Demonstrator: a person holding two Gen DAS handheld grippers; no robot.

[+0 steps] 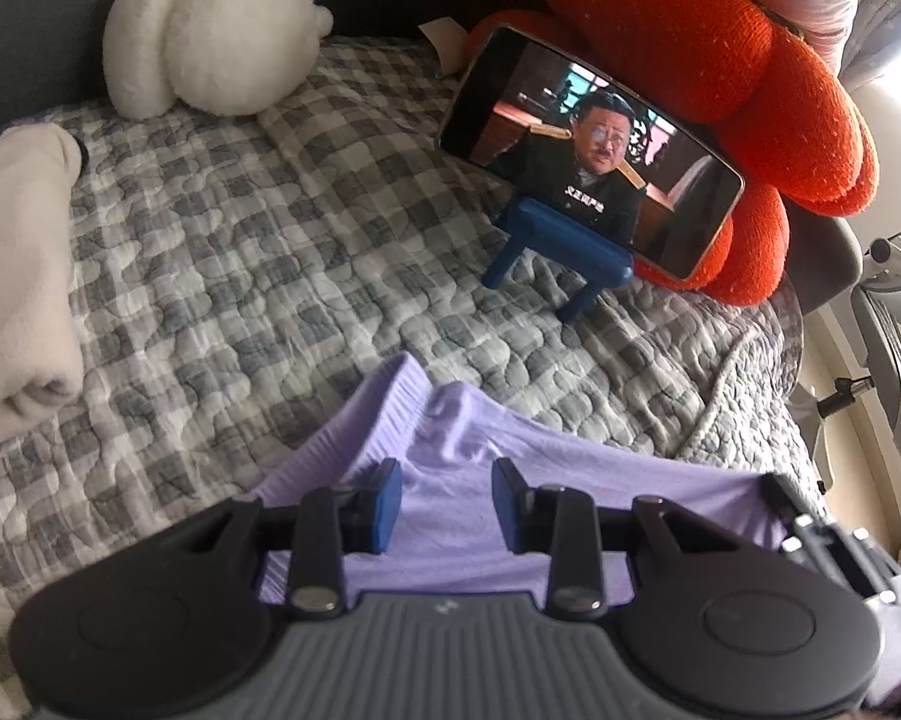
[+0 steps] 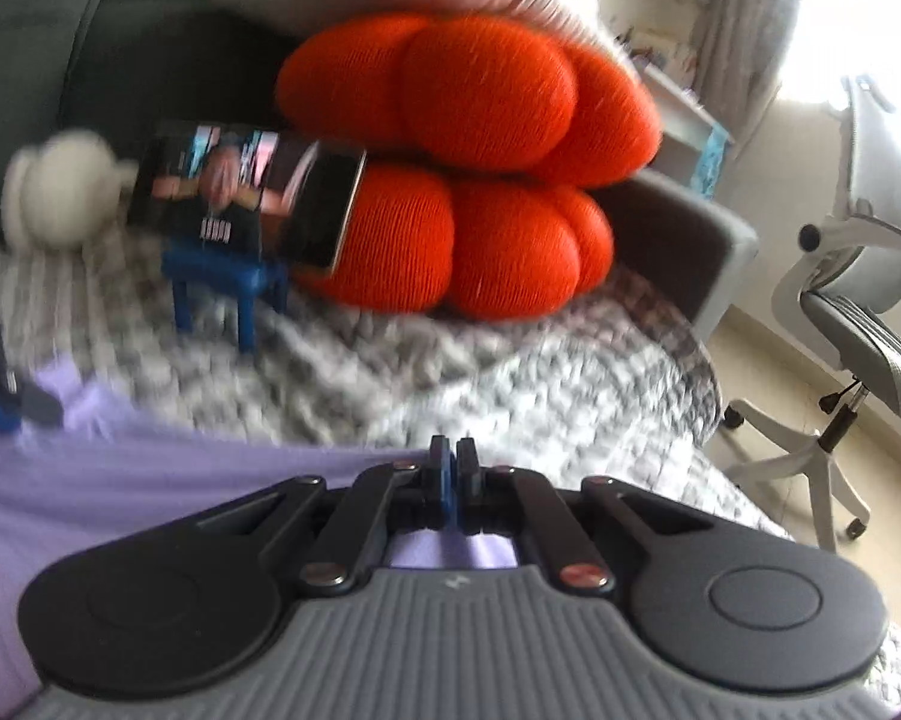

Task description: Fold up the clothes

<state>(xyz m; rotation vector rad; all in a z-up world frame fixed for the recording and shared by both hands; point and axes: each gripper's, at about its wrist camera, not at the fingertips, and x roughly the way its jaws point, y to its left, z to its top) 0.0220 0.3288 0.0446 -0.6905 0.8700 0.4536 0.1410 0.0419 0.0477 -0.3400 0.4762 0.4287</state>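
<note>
A lavender garment (image 1: 450, 480) lies on the grey checked quilt (image 1: 240, 276), its ribbed band turned up at the far side. My left gripper (image 1: 447, 504) hovers over it, blue pads apart, with flat fabric showing in the gap and neither pad pressing on it. In the right wrist view the garment (image 2: 120, 480) runs from the left up to my right gripper (image 2: 450, 462). Its pads are pressed together where the garment's far edge ends, apparently pinching that edge. The right gripper's fingers (image 1: 810, 531) also show at the garment's right corner in the left wrist view.
A phone (image 1: 594, 150) playing video leans on a small blue stand (image 1: 561, 252) against an orange knotted cushion (image 1: 720, 78). A white plush (image 1: 210, 42) sits at the back and folded cream cloth (image 1: 18, 276) at the left. A white office chair (image 2: 840, 312) stands past the bed's right edge.
</note>
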